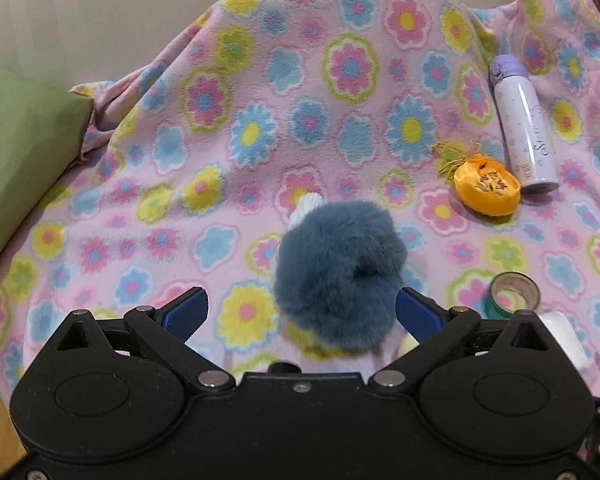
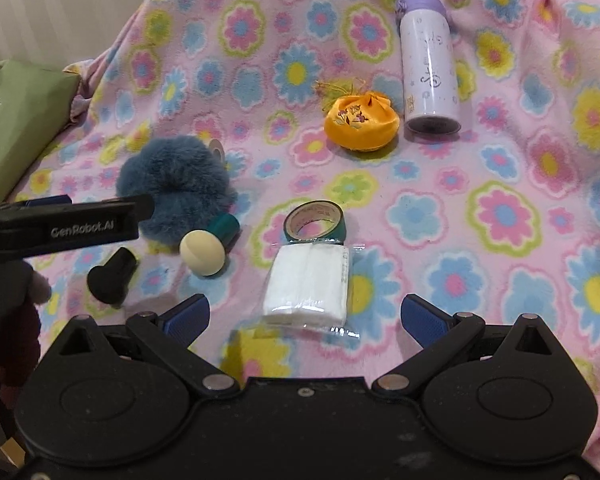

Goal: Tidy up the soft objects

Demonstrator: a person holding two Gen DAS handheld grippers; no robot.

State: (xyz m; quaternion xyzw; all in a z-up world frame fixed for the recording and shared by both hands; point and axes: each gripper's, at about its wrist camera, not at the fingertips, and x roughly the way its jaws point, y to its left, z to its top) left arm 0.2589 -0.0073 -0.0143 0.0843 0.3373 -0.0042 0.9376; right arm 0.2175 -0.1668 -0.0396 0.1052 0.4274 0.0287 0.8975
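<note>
A fluffy blue pom-pom (image 1: 340, 268) lies on the flowered pink blanket (image 1: 260, 80). My left gripper (image 1: 302, 312) is open around its near side, and the right pad almost touches the fur. An orange satin pouch (image 1: 486, 190) with yellow tassels lies further right. In the right wrist view my right gripper (image 2: 304, 318) hangs open just above a white wrapped packet of soft pads (image 2: 308, 284), with nothing between its fingers. The pom-pom (image 2: 172, 188) sits to the left there, partly behind the left gripper's black finger (image 2: 100, 220). The pouch (image 2: 360, 122) lies further back.
A white and lilac bottle (image 2: 428, 64) lies by the pouch. A green tape roll (image 2: 314, 224), a cream-headed teal stamp (image 2: 208, 252) and a black knob (image 2: 112, 274) are scattered near the packet. A green cushion (image 1: 20, 160) borders the blanket's left edge. A dark sleeve (image 2: 16, 320) shows at lower left.
</note>
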